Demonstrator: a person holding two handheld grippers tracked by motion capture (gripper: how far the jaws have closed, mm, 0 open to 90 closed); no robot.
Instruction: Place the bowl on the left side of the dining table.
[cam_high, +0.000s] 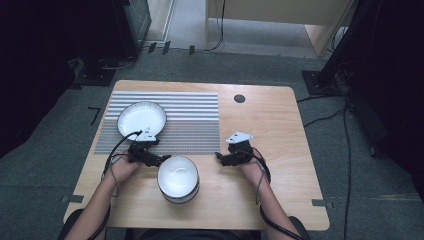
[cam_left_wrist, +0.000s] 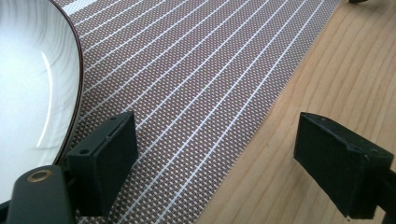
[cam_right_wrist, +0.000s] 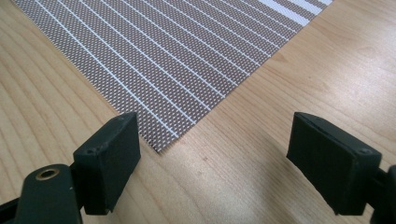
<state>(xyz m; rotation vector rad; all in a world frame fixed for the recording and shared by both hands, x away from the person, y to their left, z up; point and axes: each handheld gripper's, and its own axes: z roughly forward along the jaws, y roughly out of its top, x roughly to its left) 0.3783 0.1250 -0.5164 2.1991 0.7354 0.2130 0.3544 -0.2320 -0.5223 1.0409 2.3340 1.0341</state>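
A white plate (cam_high: 142, 119) with a dark rim lies on the striped placemat (cam_high: 190, 125) at its left side. A white bowl (cam_high: 178, 178) stands on the bare wood near the front edge, between my two hands. My left gripper (cam_high: 144, 141) hovers at the plate's near rim, open and holding nothing. In the left gripper view the plate (cam_left_wrist: 28, 79) lies just left of my left gripper (cam_left_wrist: 224, 168), whose jaws stand wide over the placemat's edge (cam_left_wrist: 187, 93). My right gripper (cam_high: 235, 145) is open over the placemat's front right corner (cam_right_wrist: 161, 144), with nothing between the jaws of the right gripper (cam_right_wrist: 215, 168).
The wooden table (cam_high: 280, 150) has a small round dark hole cover (cam_high: 239, 98) at the back, right of the placemat. Cables trail from both hands. Dark stands and cables line the floor around the table.
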